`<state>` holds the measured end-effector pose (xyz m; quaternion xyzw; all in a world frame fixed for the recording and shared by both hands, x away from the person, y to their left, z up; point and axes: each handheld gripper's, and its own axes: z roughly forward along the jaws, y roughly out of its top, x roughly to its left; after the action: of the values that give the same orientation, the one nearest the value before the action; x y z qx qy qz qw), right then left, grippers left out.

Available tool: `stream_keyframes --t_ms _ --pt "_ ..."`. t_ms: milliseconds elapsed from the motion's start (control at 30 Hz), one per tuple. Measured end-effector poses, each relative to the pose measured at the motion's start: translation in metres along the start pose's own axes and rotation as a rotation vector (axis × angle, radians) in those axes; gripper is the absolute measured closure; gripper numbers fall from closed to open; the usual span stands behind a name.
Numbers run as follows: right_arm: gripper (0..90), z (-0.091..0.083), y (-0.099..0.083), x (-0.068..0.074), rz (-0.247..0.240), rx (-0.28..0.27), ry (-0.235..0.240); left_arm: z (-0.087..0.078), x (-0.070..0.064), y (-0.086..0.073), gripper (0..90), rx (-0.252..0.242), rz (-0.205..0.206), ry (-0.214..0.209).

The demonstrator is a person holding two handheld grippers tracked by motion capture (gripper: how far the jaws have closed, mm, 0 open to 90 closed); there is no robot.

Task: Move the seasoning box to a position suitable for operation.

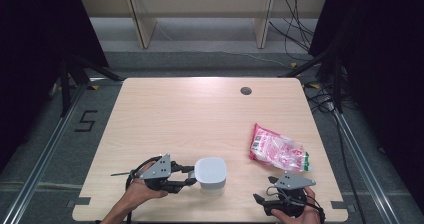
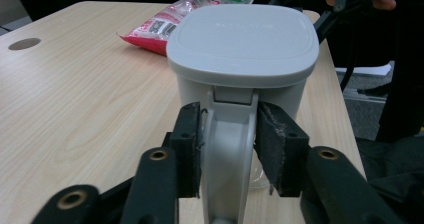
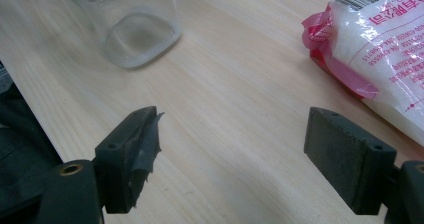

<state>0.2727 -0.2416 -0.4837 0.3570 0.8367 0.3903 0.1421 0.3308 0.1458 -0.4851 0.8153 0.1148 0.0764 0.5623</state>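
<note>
our left gripper (image 2: 227, 149) clamps the handle (image 2: 227, 154) of the lidded jug (image 1: 210, 173) standing near the table's (image 1: 190, 114) front edge; its clear base looks empty. our right gripper (image 3: 232, 159) hangs released beside the pink bag (image 1: 277, 148) of white grains.

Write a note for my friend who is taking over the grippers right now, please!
Left gripper: shut on the handle of the white jug, which stands upright near the front edge of the table, lid on.
Right gripper: open and holding nothing, low over the table near the front right corner.
The pink bag lies flat to the right of the jug, just ahead of the right gripper, apparently sealed.
Done: the jug is gripped by its handle.
Left: probably pick up the bag with the right gripper, take the lid off and get the bag's contents into the jug.
</note>
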Motion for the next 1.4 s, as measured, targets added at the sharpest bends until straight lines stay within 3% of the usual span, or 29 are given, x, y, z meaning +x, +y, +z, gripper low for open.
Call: stream_keyframes --t_ms 167,400,500,600,667,700,733,867,900,1000,1067,1167,1200,1267,1300,1400 --pt "23.0 0.000 0.000 0.000 0.005 0.002 0.000 0.003 -0.005 -0.001 67.6 -0.013 -0.007 -0.024" --pt "23.0 0.000 0.000 0.001 0.007 -0.004 0.002 0.007 -0.007 0.000 68.4 -0.018 -0.007 0.062" --pt "23.0 0.000 0.000 0.000 0.008 -0.005 0.001 0.010 0.001 0.003 68.3 -0.010 -0.009 0.109" --pt "23.0 0.000 0.000 0.001 0.030 0.004 -0.001 0.012 0.005 0.003 68.4 -0.007 -0.015 0.121" --pt "23.1 0.001 0.000 0.000 0.007 -0.003 0.017 0.015 0.010 0.005 68.3 -0.002 -0.016 0.140" --pt "23.1 0.000 0.000 0.003 0.038 0.010 0.008 0.017 0.013 0.006 68.3 0.003 -0.015 0.154" --pt "23.1 0.001 0.000 0.000 0.004 -0.005 -0.002 0.019 0.015 0.007 68.3 0.003 -0.016 0.161" --pt "23.2 0.000 0.000 0.000 0.014 -0.006 0.007 0.021 0.022 0.008 68.3 -0.002 -0.040 0.181" --pt "23.2 0.000 0.000 0.000 0.009 -0.009 0.005 0.020 0.026 0.008 68.3 0.009 -0.018 0.182" --pt "22.9 0.001 0.000 -0.001 0.006 -0.001 0.003 0.022 0.031 0.008 68.3 0.002 -0.028 0.187" --pt "23.2 0.001 0.000 0.000 0.006 -0.004 0.004 0.023 0.038 0.008 68.2 -0.003 -0.011 0.170" --pt "23.1 0.000 0.000 -0.001 0.004 -0.003 0.003 0.024 0.043 0.007 68.1 -0.011 -0.027 0.161" --pt "23.1 0.000 0.000 0.001 0.031 0.003 0.007 0.024 0.043 0.007 68.1 -0.011 -0.027 0.161" --pt "23.1 0.000 0.000 -0.001 0.004 -0.005 0.005 0.024 0.046 0.008 68.1 -0.004 -0.019 0.160" --pt "23.1 0.000 0.000 0.001 0.031 0.003 0.008 0.024 0.049 0.008 68.1 -0.008 -0.021 0.144" --pt "23.0 0.000 -0.001 0.002 0.036 0.003 0.009 0.025 0.053 0.006 68.0 -0.025 -0.022 0.152"
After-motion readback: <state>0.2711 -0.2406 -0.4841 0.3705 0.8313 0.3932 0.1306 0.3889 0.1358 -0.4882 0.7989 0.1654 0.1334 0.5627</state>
